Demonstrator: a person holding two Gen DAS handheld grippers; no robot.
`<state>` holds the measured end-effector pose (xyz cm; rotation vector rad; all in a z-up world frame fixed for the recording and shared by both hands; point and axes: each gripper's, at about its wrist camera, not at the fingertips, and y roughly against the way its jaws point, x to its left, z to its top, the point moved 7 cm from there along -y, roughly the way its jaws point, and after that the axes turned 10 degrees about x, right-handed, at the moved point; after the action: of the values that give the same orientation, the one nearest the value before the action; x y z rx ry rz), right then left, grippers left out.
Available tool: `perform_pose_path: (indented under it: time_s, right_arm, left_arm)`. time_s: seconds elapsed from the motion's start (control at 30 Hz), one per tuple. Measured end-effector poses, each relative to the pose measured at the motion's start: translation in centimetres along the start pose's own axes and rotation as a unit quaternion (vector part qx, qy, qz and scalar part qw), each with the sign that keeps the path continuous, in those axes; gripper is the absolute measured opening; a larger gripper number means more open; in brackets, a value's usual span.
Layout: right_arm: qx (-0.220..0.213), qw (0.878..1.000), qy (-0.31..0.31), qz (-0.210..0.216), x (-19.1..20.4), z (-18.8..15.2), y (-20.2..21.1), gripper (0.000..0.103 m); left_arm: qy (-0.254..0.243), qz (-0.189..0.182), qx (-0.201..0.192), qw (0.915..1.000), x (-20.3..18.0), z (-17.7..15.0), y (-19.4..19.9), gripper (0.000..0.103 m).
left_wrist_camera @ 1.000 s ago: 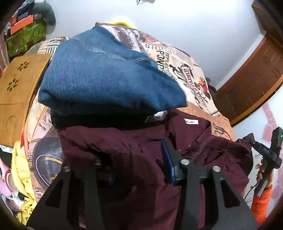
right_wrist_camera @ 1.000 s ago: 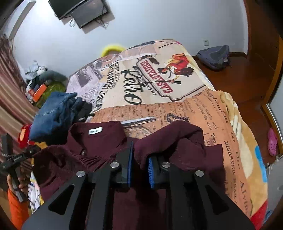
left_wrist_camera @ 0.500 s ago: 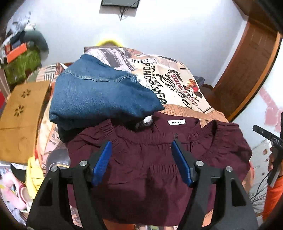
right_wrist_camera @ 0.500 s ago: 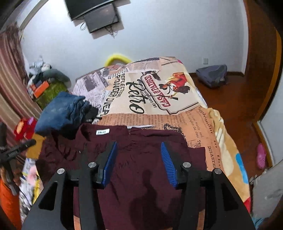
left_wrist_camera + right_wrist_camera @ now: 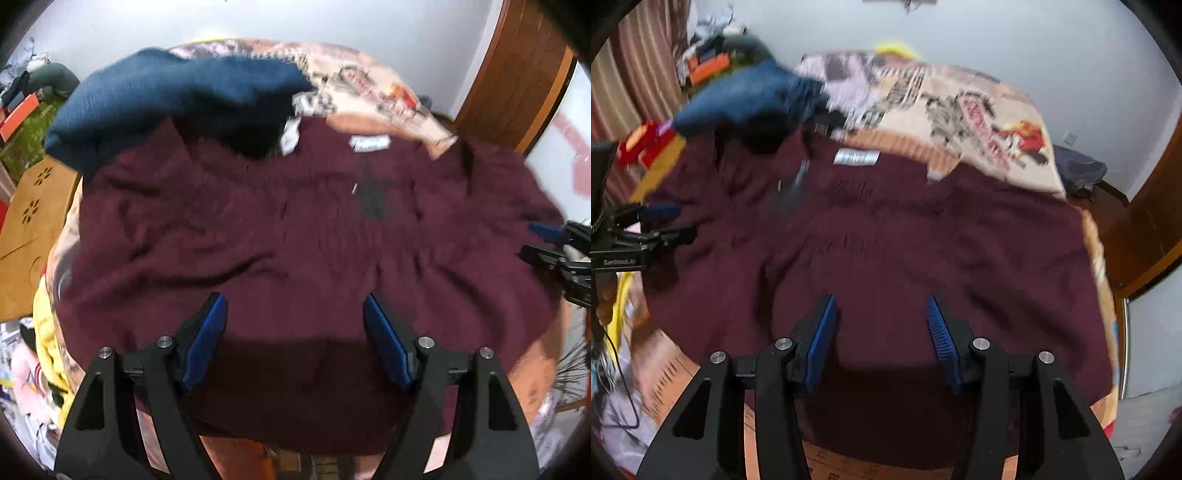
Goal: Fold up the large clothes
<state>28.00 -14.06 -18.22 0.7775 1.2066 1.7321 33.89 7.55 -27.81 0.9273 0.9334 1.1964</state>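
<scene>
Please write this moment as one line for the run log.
stage: shirt spread out | left gripper: open, jaws just widened, empty | right gripper: open, empty | maroon shirt: flat on bed | jeans: beside collar

A bed covered by a beige blanket printed with retro newspaper graphics (image 5: 964,107) carries a dark maroon garment with a white neck label (image 5: 886,240) spread flat, and folded blue denim jeans (image 5: 177,99) beside its collar.
</scene>
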Motion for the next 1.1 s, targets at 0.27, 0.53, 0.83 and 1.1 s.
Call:
perform_pose_path:
  time_s: [0.27,0.53,0.83,1.1]
  right_arm:
    - [-0.032,0.996,0.046,-0.071,1.0,-1.4,-0.4,0.058]
    - [-0.027,0.997,0.033,-0.072,1.3,-1.5,0.1,0.059]
    - [-0.044,0.998,0.031,-0.033,3.0,-0.4,2.0,0.059]
    - [-0.056,0.998,0.026,-0.008,4.4,0.6,2.4,0.06]
  left_arm:
    - [0.003,0.028,-0.021,0.9994,-0.5,-2.6,-0.4,0.085]
    - [0.051,0.026,-0.041,0.9975,1.8,-4.7,2.4,0.085]
    - [0.226,-0.007,-0.046,0.973,9.9,-6.7,3.4,0.085]
    - [0.318,-0.2,-0.032,0.9264,11.5,-6.9,0.6,0.085]
